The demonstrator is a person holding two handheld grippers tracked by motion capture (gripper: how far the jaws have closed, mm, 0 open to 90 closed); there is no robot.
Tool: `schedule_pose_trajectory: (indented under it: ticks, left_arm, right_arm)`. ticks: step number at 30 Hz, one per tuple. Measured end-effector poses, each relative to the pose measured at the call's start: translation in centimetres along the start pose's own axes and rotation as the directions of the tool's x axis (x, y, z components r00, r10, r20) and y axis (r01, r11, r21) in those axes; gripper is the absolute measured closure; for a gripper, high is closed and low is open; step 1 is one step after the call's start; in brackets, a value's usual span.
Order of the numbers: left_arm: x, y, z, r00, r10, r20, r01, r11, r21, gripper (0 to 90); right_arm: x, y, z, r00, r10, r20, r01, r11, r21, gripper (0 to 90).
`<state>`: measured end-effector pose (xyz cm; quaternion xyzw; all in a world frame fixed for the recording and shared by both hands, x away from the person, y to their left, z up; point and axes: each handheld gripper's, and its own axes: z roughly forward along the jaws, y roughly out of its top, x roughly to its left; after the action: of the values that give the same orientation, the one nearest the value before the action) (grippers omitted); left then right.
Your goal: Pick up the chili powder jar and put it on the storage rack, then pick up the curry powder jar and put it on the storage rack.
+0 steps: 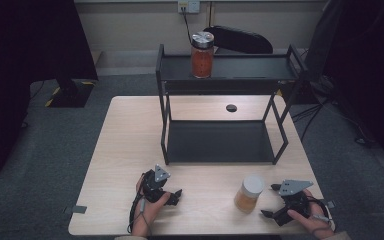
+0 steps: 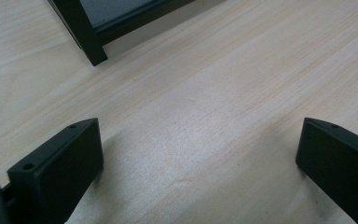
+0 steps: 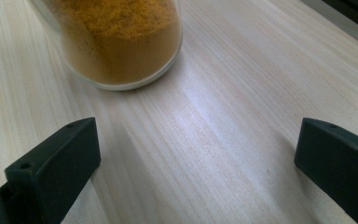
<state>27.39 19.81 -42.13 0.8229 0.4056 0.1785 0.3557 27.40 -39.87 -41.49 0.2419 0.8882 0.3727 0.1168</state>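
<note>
1. The round glass jar (image 1: 249, 194) of gritty ochre powder, apparently pale-lidded, stands on the pale wood-grain counter (image 1: 125, 150).
2. Just beside it, the right hand-held gripper (image 1: 269, 201) is spread empty.
3. The left hand-held gripper (image 1: 178, 196) is spread too.

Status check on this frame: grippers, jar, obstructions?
Left hand-held gripper open, empty. Right hand-held gripper open, short of yellow powder jar. Nothing between.
</note>
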Motion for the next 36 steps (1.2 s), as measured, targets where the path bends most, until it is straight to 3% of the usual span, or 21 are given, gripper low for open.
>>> schedule_pose_trajectory:
  ticks: [29, 36]
  left_arm:
    - [-0.12, -0.05, 0.04, 1.0, -0.005, -0.005, 0.004, 1.0, -0.003, 0.0]
    - [-0.12, -0.05, 0.04, 1.0, -0.004, -0.005, 0.004, 1.0, -0.003, 0.0]
  right_arm:
    - [-0.08, 0.19, 0.16, 0.9999, -0.009, -0.007, 0.009, 1.0, 0.001, 0.0]
    - [-0.18, 0.96, 0.02, 0.9988, -0.032, -0.036, 0.033, 0.999, 0.019, 1.7]
